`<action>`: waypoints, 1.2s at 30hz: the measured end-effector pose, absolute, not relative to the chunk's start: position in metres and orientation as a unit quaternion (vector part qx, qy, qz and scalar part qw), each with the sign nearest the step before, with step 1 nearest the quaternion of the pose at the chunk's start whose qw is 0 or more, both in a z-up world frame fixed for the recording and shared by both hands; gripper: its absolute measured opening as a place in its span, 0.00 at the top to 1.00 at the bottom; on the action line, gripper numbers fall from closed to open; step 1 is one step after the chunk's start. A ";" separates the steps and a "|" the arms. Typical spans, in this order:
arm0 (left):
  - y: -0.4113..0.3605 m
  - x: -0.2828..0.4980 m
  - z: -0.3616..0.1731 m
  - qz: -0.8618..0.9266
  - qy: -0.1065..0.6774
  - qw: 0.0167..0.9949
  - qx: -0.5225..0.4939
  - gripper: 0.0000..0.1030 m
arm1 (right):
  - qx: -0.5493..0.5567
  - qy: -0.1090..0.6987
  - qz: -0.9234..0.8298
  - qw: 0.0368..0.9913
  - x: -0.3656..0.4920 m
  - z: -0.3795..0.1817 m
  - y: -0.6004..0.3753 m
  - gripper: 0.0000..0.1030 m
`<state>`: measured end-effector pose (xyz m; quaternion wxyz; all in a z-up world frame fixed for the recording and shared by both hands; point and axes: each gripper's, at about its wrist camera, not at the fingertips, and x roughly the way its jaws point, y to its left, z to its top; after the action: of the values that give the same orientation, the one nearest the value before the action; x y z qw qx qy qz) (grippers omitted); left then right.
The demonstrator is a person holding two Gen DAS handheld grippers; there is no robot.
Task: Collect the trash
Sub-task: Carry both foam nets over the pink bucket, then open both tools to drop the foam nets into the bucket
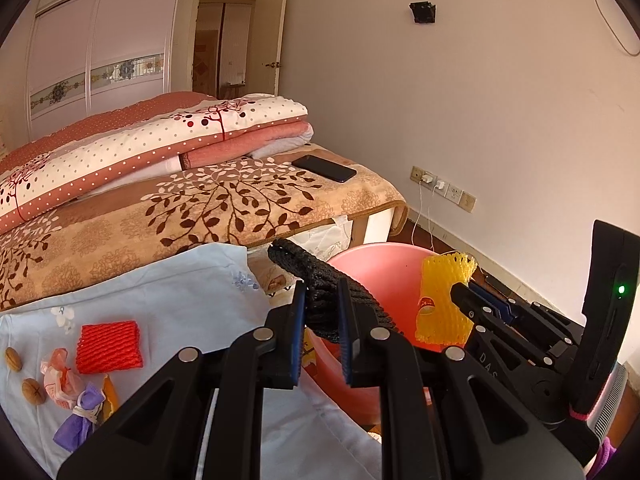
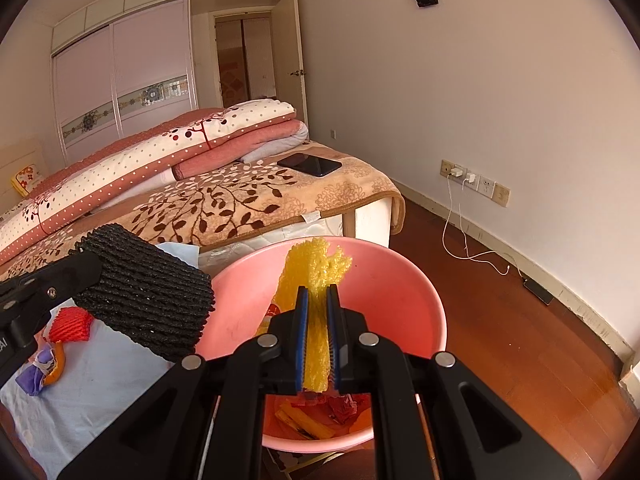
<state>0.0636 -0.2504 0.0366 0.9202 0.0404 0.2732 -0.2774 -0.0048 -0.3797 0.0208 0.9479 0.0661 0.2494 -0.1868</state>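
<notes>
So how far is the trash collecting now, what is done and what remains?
Done: some wrappers already lie at the bottom of the pink basin. In hand: the left gripper holds black foam net at the basin's rim, and the right gripper holds yellow foam net over it. Left: red foam net, candy wrappers and walnuts on the blue cloth.

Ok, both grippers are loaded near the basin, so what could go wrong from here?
1. The black foam net in the left gripper sits only partly over the pink basin; released now, it may drop outside.
2. The yellow foam net in the right gripper is light and could cling to the pads.
</notes>
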 end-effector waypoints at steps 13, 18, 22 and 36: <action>-0.275 0.082 0.017 -0.294 0.290 0.910 0.042 0.79 | 0.080 0.258 -0.191 0.944 -0.004 0.012 -0.391 0.92; -0.276 0.087 0.013 -0.305 0.304 0.902 0.034 0.60 | 0.083 0.260 -0.193 0.942 -0.002 0.010 -0.394 0.92; -0.277 0.087 0.011 -0.307 0.312 0.899 0.035 0.59 | 0.084 0.260 -0.194 0.942 -0.001 0.009 -0.394 0.92; -0.264 0.081 0.009 -0.286 0.319 0.903 0.036 0.58 | 0.077 0.235 -0.195 0.949 -0.011 0.019 -0.387 0.59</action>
<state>0.0808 -0.2635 0.0089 0.9029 0.0355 0.3195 -0.2855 -0.0105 -0.3865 0.0193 0.9491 0.0770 0.2351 -0.1949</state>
